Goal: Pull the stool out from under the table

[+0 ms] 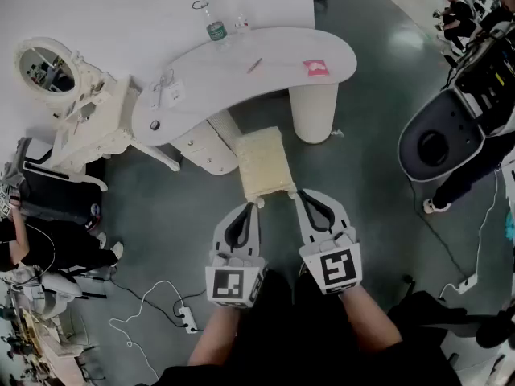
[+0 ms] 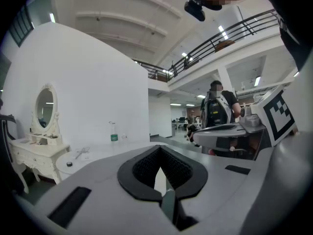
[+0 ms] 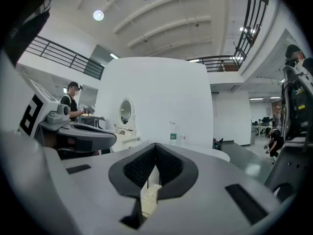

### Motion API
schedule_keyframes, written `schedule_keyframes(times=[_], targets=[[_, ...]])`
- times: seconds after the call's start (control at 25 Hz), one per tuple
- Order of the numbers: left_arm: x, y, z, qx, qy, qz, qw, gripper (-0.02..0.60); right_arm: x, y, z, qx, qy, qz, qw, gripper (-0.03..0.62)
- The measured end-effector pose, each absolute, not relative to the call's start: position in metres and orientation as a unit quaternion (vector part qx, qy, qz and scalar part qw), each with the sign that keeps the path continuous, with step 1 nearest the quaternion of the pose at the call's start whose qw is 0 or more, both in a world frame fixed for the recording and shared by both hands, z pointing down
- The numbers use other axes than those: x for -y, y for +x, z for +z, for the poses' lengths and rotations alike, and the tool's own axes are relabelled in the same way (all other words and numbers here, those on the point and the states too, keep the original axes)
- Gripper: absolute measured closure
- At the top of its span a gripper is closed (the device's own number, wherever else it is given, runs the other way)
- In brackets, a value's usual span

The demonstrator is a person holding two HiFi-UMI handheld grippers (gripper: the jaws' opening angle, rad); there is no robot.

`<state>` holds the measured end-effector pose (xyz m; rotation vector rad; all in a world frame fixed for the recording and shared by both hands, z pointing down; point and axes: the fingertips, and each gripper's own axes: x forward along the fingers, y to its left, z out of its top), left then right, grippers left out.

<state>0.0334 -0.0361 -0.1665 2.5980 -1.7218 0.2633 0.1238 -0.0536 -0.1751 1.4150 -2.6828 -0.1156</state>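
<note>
The cream cushioned stool point(image 1: 262, 166) stands on the grey floor, its far end just under the edge of the curved white table point(image 1: 233, 75). Both grippers hang side by side at the stool's near edge. My left gripper point(image 1: 253, 207) is shut, its tips at the stool's near left corner. My right gripper point(image 1: 298, 194) is shut too, its tips at the near right corner. Neither has the stool between its pads. In the right gripper view the gripper point(image 3: 155, 146) points level, and the stool point(image 3: 150, 192) shows pale through its loop. The left gripper point(image 2: 159, 148) looks along the table point(image 2: 98, 155).
On the table lie a clear bottle point(image 1: 216, 29), a pink item point(image 1: 315, 67) and small tools. A white vanity point(image 1: 96, 123) with an oval mirror point(image 1: 44, 67) stands at the left. A dark round machine point(image 1: 447, 135) is at the right. Cables and a power strip point(image 1: 187, 318) lie on the floor.
</note>
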Motion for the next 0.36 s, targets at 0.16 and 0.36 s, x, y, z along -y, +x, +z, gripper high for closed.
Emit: schedule_keyframes(times=[0.16, 0.36], targets=[[0.0358, 0.0327, -0.1662, 0.543, 0.836, 0.084, 0.012, 0.577, 0.0534, 0.123, -0.1763, 0.88, 0.47, -0.042, 0.054, 0.589], [0.0392, 0.0308, -0.1685, 0.544, 0.834, 0.088, 0.013, 0.577, 0.0537, 0.1232, -0.1709, 0.879, 0.471, -0.04, 0.064, 0.589]])
